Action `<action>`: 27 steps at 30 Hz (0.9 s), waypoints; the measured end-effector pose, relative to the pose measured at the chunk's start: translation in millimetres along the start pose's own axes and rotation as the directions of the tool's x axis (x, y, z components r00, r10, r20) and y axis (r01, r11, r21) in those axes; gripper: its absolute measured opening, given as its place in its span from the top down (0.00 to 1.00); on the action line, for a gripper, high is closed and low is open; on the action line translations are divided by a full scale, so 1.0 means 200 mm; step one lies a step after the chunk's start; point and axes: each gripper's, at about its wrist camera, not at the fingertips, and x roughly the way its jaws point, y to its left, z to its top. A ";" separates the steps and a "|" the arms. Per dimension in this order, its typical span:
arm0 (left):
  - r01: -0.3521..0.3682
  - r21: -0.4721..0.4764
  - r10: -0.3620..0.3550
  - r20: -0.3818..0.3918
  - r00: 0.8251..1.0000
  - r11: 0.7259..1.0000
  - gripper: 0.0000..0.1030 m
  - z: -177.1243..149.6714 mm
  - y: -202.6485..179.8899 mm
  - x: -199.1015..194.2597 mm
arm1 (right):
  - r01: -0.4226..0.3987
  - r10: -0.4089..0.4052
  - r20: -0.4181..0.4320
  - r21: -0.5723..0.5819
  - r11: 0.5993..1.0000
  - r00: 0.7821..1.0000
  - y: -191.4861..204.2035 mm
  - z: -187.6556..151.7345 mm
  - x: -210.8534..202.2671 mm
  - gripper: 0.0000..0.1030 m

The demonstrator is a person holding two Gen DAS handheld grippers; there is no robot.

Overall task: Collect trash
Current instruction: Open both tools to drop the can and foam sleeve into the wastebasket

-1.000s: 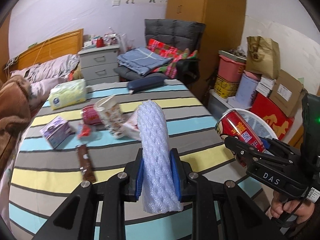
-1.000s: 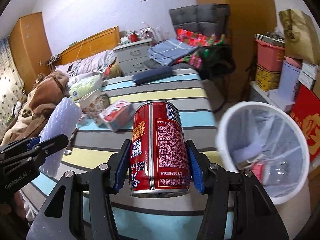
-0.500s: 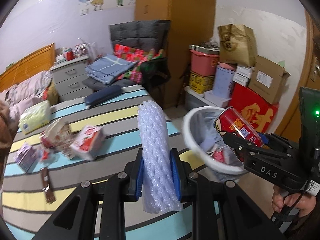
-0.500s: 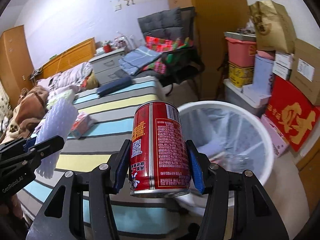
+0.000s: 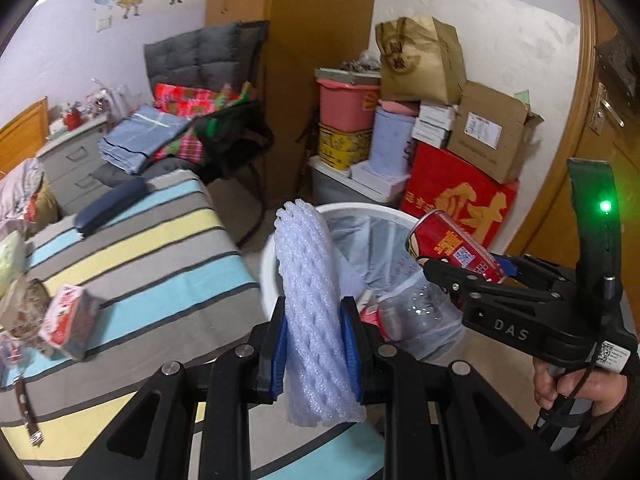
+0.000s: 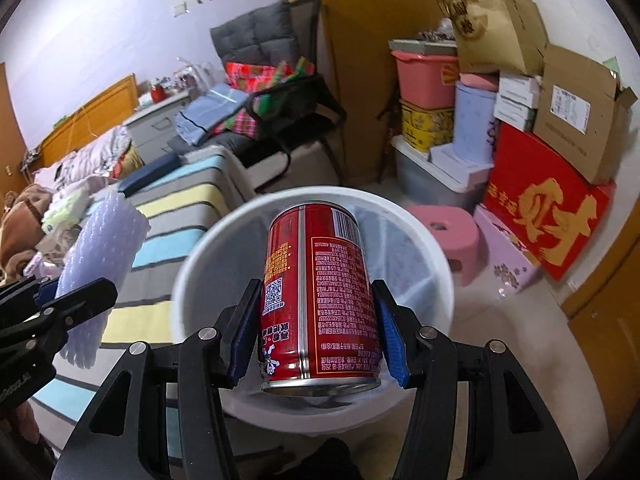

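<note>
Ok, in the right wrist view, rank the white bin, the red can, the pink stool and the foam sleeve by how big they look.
1. White bin, widest in view.
2. Red can, though it sits close to the camera in the right gripper, so it looks larger than it is.
3. Foam sleeve.
4. Pink stool, partly hidden behind the bin.

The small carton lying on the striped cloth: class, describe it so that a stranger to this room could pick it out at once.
Start at the striped tablecloth left of the white waste bin. Near the cloth's left edge lies a small red-and-white carton, tipped on its side. It is the boxy piece beside the crumpled wrappers, unlike the long dark blue case at the far end.
</note>
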 end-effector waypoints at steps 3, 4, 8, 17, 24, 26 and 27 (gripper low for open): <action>0.014 0.011 -0.014 -0.023 1.000 1.000 0.75 0.01 -0.05 0.08 | 0.009 -0.009 -0.024 0.001 1.000 1.000 -0.04 0.00 0.04 0.47; 0.018 0.013 -0.017 -0.030 0.999 1.000 0.75 0.02 -0.05 0.10 | 0.013 -0.013 -0.029 -0.004 1.000 0.999 -0.05 0.01 0.05 0.47; 0.027 0.013 -0.026 -0.054 0.998 1.000 0.75 0.03 -0.08 0.19 | 0.034 -0.035 -0.040 -0.013 0.999 0.999 -0.09 0.01 0.09 0.47; 0.031 -0.001 -0.031 -0.045 0.999 1.000 0.45 0.04 -0.08 0.23 | 0.050 -0.050 -0.025 0.002 0.999 0.998 -0.13 0.03 0.10 0.42; 0.025 -0.014 -0.026 -0.028 0.999 1.000 0.45 0.03 -0.05 0.19 | 0.053 -0.053 -0.004 0.010 0.999 0.999 -0.13 0.02 0.07 0.42; 0.019 -0.018 -0.020 -0.022 1.000 1.000 0.45 0.03 -0.05 0.17 | 0.049 -0.049 -0.004 0.012 0.999 0.999 -0.12 0.02 0.07 0.42; 0.017 -0.018 -0.017 -0.020 1.000 1.000 0.45 0.03 -0.04 0.16 | 0.045 -0.045 -0.003 0.013 0.999 0.999 -0.12 0.01 0.06 0.42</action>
